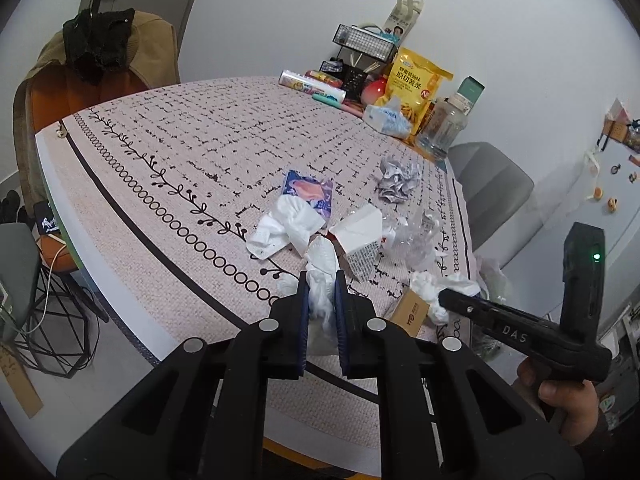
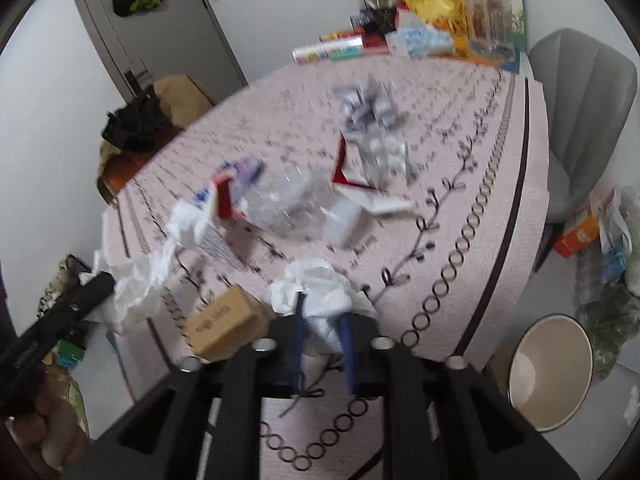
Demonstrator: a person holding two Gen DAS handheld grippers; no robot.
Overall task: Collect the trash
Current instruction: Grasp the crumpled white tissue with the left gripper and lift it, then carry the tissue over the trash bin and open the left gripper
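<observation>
Right wrist view, though blurred: right claw (image 2: 323, 316) clenched on a crumpled white tissue wad (image 2: 316, 288) at the bench (image 2: 500, 184) edge, round cream waste bin (image 2: 550, 372) apparently nearest, below-right, while left claw (image 1: 321, 292) grips another white tissue (image 1: 320, 276).

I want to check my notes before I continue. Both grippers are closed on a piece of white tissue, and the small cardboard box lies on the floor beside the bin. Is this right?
Not quite. The small cardboard box lies on the table near its edge, as the right wrist view shows. The rest holds: the left gripper and the right gripper are each shut on white tissue, and the bin stands on the floor.
</observation>
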